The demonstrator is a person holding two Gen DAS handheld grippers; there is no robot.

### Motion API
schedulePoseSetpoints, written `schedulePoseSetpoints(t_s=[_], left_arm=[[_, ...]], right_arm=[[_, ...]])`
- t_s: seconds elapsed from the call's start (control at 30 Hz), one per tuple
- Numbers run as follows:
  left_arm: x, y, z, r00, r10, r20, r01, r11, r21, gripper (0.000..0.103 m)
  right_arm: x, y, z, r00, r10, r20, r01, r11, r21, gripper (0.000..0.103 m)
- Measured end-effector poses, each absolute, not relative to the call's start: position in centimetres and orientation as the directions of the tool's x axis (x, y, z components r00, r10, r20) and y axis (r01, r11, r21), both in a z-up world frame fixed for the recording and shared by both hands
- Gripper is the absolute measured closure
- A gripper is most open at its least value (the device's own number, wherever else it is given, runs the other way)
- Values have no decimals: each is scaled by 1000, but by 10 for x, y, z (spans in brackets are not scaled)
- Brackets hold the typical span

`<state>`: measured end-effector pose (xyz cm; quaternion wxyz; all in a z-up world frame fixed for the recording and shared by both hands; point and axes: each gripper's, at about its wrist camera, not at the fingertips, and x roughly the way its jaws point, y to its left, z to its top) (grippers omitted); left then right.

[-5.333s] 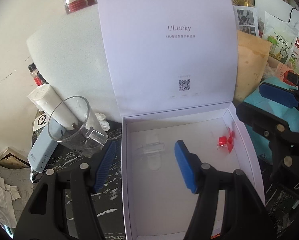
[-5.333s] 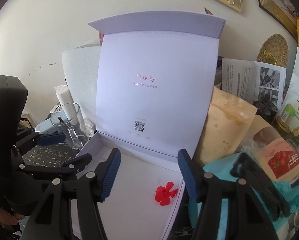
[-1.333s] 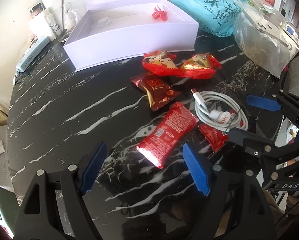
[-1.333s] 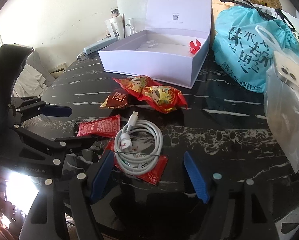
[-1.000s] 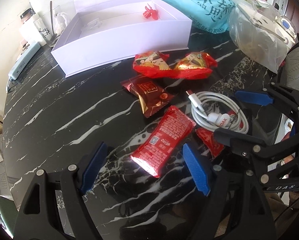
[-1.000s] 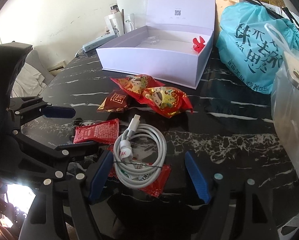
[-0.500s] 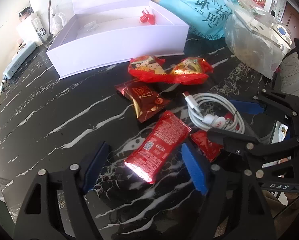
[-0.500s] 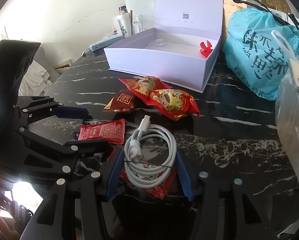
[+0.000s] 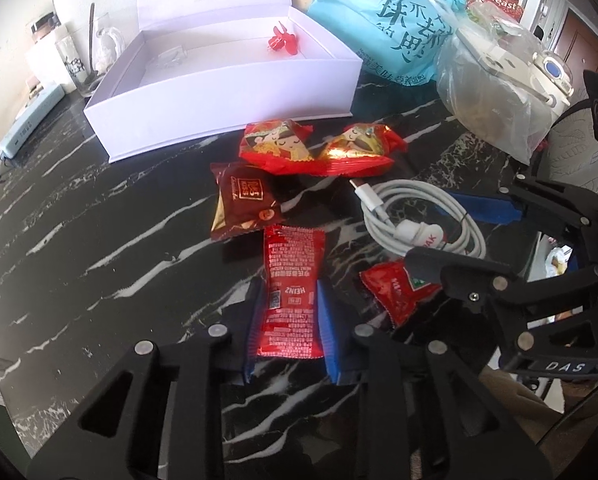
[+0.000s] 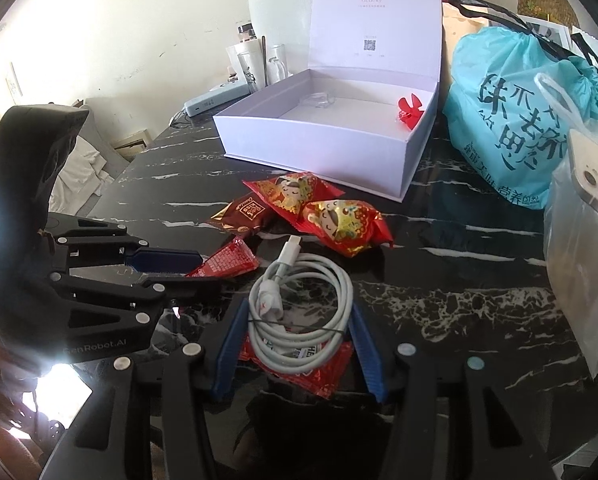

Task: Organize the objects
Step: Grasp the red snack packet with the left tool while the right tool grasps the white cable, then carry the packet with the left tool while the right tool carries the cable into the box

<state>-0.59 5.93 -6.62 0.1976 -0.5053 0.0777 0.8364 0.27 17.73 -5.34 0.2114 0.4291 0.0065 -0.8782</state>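
Your left gripper (image 9: 287, 324) has its blue pads pressed in against both long edges of the red Heinz ketchup sachet (image 9: 293, 292), so it is clamped on that packet. From the left wrist view, the sachet lies lengthwise between the fingers on the black marble table (image 9: 99, 240), just below the brown chocolate packet (image 9: 245, 206). Half a second ago these pads stood wide apart and the sachet lay slanted between them; now they have closed and the sachet points straight ahead. To the right, the coiled white cable (image 9: 419, 216) sits between the other gripper's fingers, over a second red sachet (image 9: 399, 288).

Your right gripper (image 10: 295, 344), in its own view, has narrowed until both pads flank the white cable (image 10: 303, 304) and appear to touch its outer loops; it seems to grip the coil. A second ago those pads stood far wider, clear of the coil. The cable rests on the second red sachet (image 10: 319, 376). Farther back, two red candy bags (image 10: 319, 208) lie before the open white box (image 10: 319, 140), which holds a small red clip (image 10: 409, 110).
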Motion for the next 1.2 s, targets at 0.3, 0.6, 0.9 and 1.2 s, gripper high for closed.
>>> schedulePoseSetpoints(t_s=[0.3, 0.6, 0.9, 1.2], left_arm=[[5, 45, -46, -464, 223, -857, -363, -931, -45, 78], [24, 33, -26, -504, 228, -833, -323, -944, -63, 78], [51, 34, -11, -547, 206, -811, -288, -956, -49, 78], [71, 38, -2, -564, 190, -804, -275, -961, -34, 78]], right_arm=[[11, 171, -38, -559, -385, -734, 404, -900, 164, 51], [33, 168, -18, -584, -394, -710, 418, -896, 153, 51], [61, 167, -5, -617, -388, -685, 428, -895, 121, 51], [73, 167, 6, -635, -400, -661, 439, -891, 117, 51]])
